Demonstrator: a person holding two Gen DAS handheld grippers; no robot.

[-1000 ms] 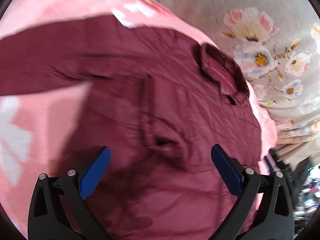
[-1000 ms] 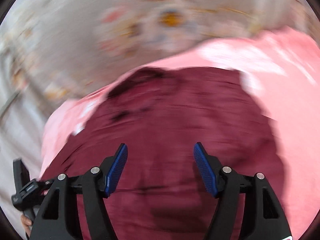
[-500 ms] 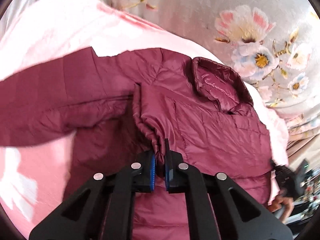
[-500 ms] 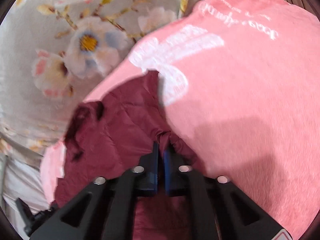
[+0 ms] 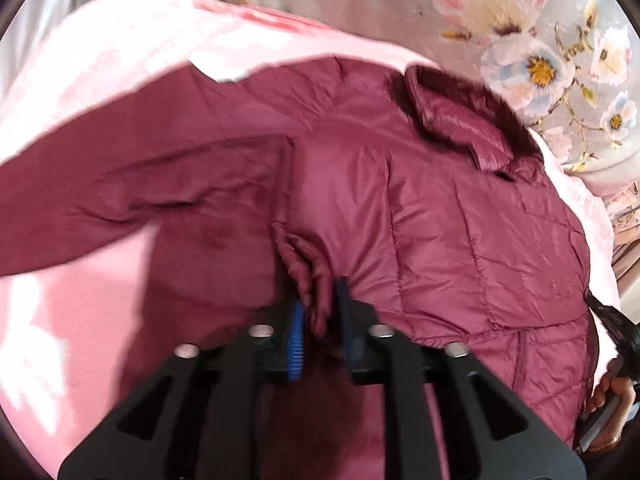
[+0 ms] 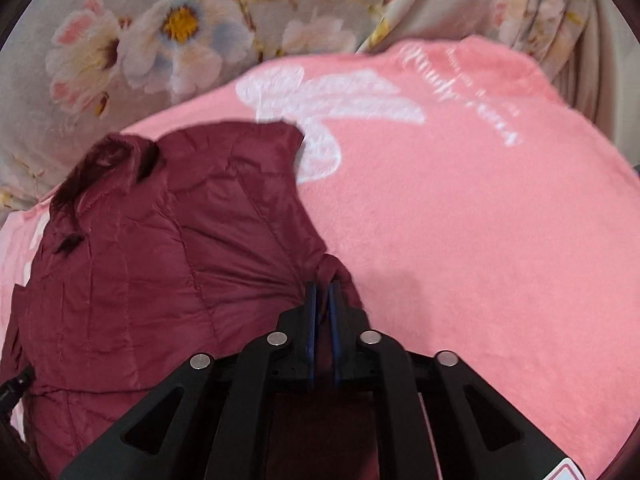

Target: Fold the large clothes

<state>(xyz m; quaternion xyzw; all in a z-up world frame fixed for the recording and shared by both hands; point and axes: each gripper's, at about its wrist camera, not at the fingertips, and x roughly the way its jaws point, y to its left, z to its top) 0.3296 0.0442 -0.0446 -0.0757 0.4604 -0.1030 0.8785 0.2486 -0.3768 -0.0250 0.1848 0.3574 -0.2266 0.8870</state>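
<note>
Two grippers are both clamped on one garment as I watch from my remote station. On the left wrist feed, my left gripper (image 5: 320, 312) has a bunched fold of the maroon puffer jacket (image 5: 460, 220) between its blue pads (image 5: 295, 340); the jaws are easing apart, yet the gathered fabric sits pinched between them. That pinch lies on the jacket's front, below the collar (image 5: 460, 120) and near where the sleeve (image 5: 140, 184) branches off toward the left of the picture. The jacket lies spread on a pink blanket (image 5: 80, 320) with white patterning, and beyond that I see a grey floral sheet (image 5: 520, 40). At the far right edge of this feed a person's hand (image 5: 608, 404) grips a dark handle, close to the jacket's far side.

On the right wrist feed, my right gripper (image 6: 322, 312) is nearly closed on the jacket's (image 6: 160, 260) edge, a thin ridge of maroon fabric caught between the narrow blue pads (image 6: 310, 320); those jaws are opening slightly as well. Here the jacket fills the left half of the picture, its collar (image 6: 108, 156) at upper left, while bare pink blanket (image 6: 480, 220) with white lettering covers the right half. The floral sheet (image 6: 180, 28) runs across the top.
</note>
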